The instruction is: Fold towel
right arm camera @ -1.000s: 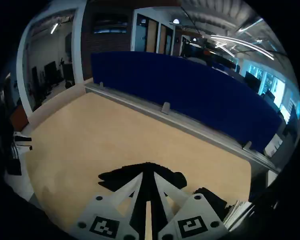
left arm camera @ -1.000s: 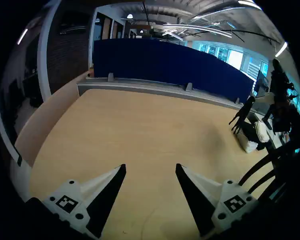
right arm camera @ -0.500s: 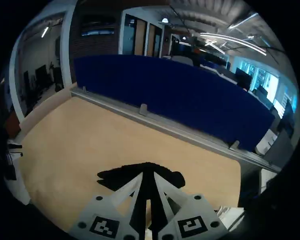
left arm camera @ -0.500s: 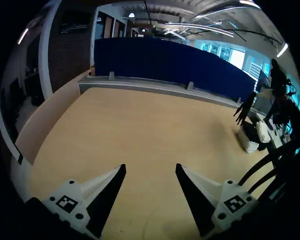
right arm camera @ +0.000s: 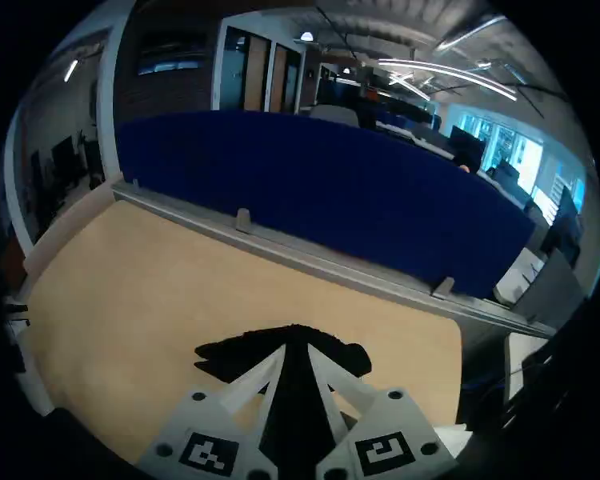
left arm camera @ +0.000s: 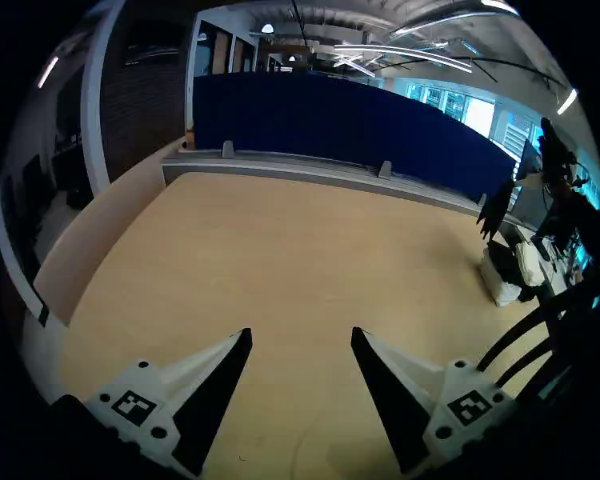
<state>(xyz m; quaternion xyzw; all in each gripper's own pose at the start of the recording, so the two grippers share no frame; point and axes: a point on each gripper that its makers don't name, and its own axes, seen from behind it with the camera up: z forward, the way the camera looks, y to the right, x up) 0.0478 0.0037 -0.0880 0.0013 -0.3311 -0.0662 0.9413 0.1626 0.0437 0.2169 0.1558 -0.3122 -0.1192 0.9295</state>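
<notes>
In the left gripper view, the left claw [left arm camera: 300, 330] is hanging low over the bare wooden surface [left arm camera: 284, 232] with its fingers wide apart and nothing between them. Far off to the right a dark, limp shape, probably the black towel [left arm camera: 492, 214], is dangling in the air above a pile of folded cloths [left arm camera: 504, 276] at the surface's edge. The likely risk here is that the left claw is standing well apart from the cloth, so a free corner may be hard to catch while it is swinging. Compared with a second ago, that dangling shape is sitting higher and farther right, while the left claw is keeping its gap and height. In the right gripper view, the right claw [right arm camera: 296, 350] is pinching together on the black towel [right arm camera: 236, 352], which is bunching out to both sides of the fingertips. Because the grip seems to be taking a gathered wad, not a clean edge, the towel may slip or come down crumpled on the surface [right arm camera: 140, 272]. Against the earlier frame, the blue partition [right arm camera: 316, 192] is spreading farther across the view, so the right claw is turning away with its hold unchanged.
</notes>
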